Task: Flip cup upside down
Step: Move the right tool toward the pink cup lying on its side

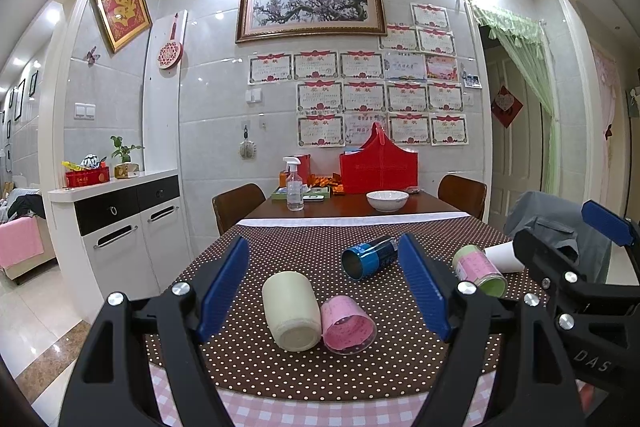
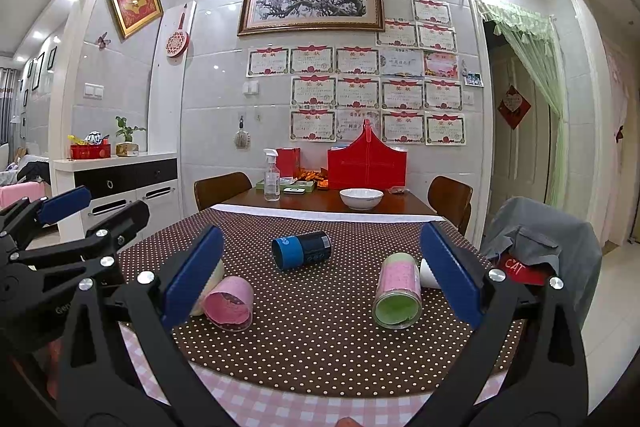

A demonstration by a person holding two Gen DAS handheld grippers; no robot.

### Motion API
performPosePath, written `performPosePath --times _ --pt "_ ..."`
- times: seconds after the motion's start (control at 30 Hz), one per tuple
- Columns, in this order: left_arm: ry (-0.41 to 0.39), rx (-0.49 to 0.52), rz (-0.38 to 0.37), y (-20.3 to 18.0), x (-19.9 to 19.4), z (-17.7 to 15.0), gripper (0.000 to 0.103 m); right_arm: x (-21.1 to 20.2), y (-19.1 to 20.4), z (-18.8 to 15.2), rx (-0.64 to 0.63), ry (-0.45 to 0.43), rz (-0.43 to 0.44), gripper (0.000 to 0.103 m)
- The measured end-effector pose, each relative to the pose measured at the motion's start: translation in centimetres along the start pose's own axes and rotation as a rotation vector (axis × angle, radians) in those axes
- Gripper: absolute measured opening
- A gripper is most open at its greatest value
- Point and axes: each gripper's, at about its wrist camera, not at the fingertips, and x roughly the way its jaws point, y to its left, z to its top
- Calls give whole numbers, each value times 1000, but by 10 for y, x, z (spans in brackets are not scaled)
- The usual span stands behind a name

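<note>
Several cups lie on their sides on a brown dotted cloth. A cream cup and a pink cup lie side by side between the fingers of my open, empty left gripper. A blue cup lies farther back. A pink-and-green cup lies between the fingers of my open, empty right gripper, with a white cup partly hidden behind its right finger. The pink cup and blue cup also show in the right wrist view.
A white bowl, a spray bottle, a red bag and small items stand at the table's far end. Wooden chairs flank the table. A chair with grey clothing is at the right, a white cabinet at the left.
</note>
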Motion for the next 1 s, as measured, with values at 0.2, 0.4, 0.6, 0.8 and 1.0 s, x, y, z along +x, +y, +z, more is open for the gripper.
performPosePath --times 0.2,0.4,0.6,0.8,1.0 --pt "16 6 13 7 11 -5 76 14 7 -3 -9 18 18 97" --pt "36 11 23 13 28 -12 76 29 12 -12 -10 41 40 97" --pt "97 6 15 17 51 -23 76 51 16 -23 -6 91 63 97" --pt "184 -20 -15 27 77 -37 76 72 17 -31 1 143 83 97" --pt "267 -50 -63 29 103 -46 76 94 9 -42 20 190 76 97"
